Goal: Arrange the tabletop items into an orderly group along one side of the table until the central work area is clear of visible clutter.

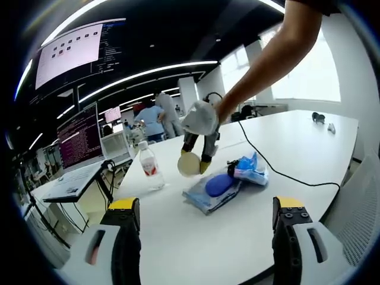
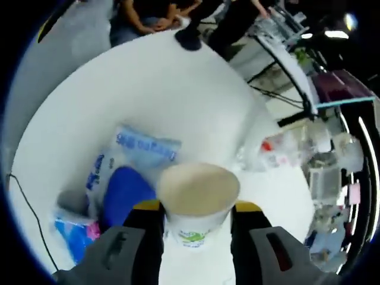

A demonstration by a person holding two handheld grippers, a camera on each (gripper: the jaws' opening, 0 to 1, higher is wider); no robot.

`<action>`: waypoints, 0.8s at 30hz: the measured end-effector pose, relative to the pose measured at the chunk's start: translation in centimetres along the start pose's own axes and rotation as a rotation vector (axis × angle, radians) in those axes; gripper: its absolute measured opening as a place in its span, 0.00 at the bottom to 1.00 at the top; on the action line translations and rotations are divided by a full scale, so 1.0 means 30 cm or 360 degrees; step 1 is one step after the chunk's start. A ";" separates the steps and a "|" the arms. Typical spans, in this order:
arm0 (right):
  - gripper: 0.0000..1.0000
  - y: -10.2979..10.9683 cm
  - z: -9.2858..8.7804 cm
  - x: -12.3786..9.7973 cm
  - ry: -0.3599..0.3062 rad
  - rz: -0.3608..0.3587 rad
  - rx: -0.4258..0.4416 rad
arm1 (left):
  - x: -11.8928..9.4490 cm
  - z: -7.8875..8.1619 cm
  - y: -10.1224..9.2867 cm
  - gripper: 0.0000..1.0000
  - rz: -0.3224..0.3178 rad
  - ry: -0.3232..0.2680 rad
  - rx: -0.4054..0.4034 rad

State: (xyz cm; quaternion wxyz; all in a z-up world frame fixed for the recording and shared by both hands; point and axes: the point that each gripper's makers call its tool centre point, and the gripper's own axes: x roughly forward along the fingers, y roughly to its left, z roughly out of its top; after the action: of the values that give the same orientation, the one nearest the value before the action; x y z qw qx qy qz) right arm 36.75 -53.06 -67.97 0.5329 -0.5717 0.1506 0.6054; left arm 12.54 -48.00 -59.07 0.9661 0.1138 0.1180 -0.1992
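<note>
- The right gripper (image 2: 196, 217) has its two yellow-tipped fingers (image 2: 148, 209) pinching a white paper cup (image 2: 198, 199) from either side; the cup stands upright between them with its beige lid facing the camera.
- From the left gripper view the same right gripper (image 1: 194, 166) hangs in the air over the white table (image 1: 297, 142), held by a person's hand (image 1: 222, 110), with the cup (image 1: 189, 164) caught between its tips.
- Beyond the cup, off the right gripper's fingertips, lies a clear plastic packet with blue print (image 2: 145, 151); a dark blue rounded object (image 2: 124, 193) sits just beside the left finger, resting on that packet.
- Further out on that same side is a light blue tissue pack (image 2: 74, 234), near the table's edge.
- To the other side of the right gripper's fingers a clear water bottle (image 2: 270, 151) with a red label lies blurred.
- The left gripper (image 1: 205, 217) holds its fingers (image 1: 122, 222) spread wide apart with nothing between them, low over the table's near edge.
- Ahead of the left gripper's open gap sit the packet (image 1: 205, 196) with the blue object (image 1: 219, 184) on it and the tissue pack (image 1: 249, 169) touching them; the bottle (image 1: 150, 166) stands upright ahead of its left finger.
- A black cable (image 1: 279, 172) trails across the table past the tissue pack.
- A laptop (image 1: 80, 154) stands open on a separate stand beyond the left finger.
</note>
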 end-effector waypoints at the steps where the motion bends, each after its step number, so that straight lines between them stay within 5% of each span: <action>1: 0.40 -0.002 -0.001 0.001 -0.0011 -0.0008 0.0037 | -0.001 0.000 0.003 0.93 0.0007 0.0000 0.0001; 8: 0.39 -0.016 0.009 0.006 -0.0140 -0.0069 0.0332 | 0.001 -0.007 0.001 0.93 0.0002 0.0017 0.0011; 24: 0.39 -0.144 0.030 0.012 -0.0580 -0.0326 0.1271 | 0.003 -0.012 0.000 0.91 -0.0004 0.0035 0.0002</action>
State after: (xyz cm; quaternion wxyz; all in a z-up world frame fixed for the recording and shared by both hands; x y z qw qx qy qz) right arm 39.88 -50.49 -66.17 0.7867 -0.2174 0.2188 0.5347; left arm 12.56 -47.93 -59.42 0.9645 0.1165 0.1286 -0.1993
